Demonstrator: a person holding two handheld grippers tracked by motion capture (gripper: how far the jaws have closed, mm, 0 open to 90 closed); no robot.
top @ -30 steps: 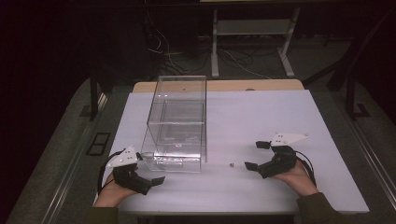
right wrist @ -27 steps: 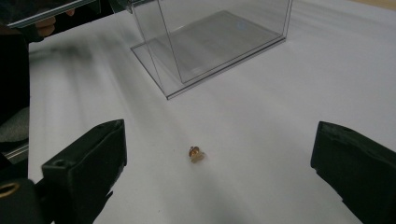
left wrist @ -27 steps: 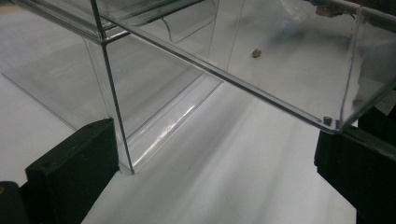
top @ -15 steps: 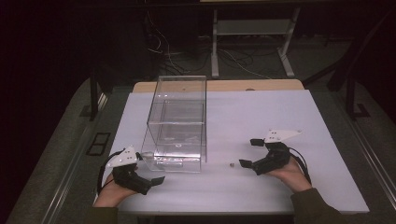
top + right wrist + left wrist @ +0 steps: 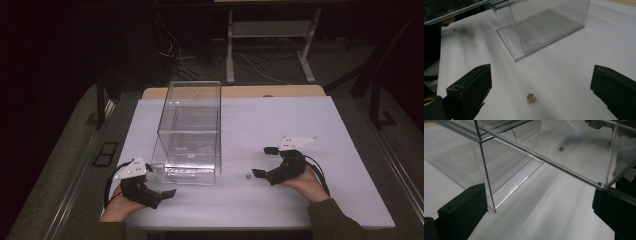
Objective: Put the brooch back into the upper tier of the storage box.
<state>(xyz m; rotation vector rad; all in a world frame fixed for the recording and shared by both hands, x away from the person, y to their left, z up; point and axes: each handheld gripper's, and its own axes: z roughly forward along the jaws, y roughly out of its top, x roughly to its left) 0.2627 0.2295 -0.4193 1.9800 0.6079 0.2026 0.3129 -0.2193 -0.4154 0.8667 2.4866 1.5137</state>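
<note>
A clear plastic box (image 5: 190, 131) stands on the white table (image 5: 310, 120), left of centre. A tiny brownish piece (image 5: 247, 176) lies on the table to the right of the box's near end. My right gripper (image 5: 263, 161) is open just right of that piece, jaws pointing left. In the right gripper view the piece (image 5: 531, 98) lies between and slightly ahead of the open gripper (image 5: 541, 100), with the box (image 5: 544, 27) beyond. My left gripper (image 5: 161, 181) is open at the box's near left corner. In its view the gripper (image 5: 539, 220) frames the box corner (image 5: 486, 182); the piece (image 5: 561, 148) shows through the plastic.
The table's front edge (image 5: 250, 224) runs just behind both hands. A wooden strip (image 5: 280, 91) borders the far edge. Beyond it are a desk frame (image 5: 270, 30) and floor cables (image 5: 175, 55) in the dark. Bare white surface lies right of the box.
My right gripper has shifted left and slightly nearer, closing in on the tiny piece. The left gripper and the box have stayed put.
</note>
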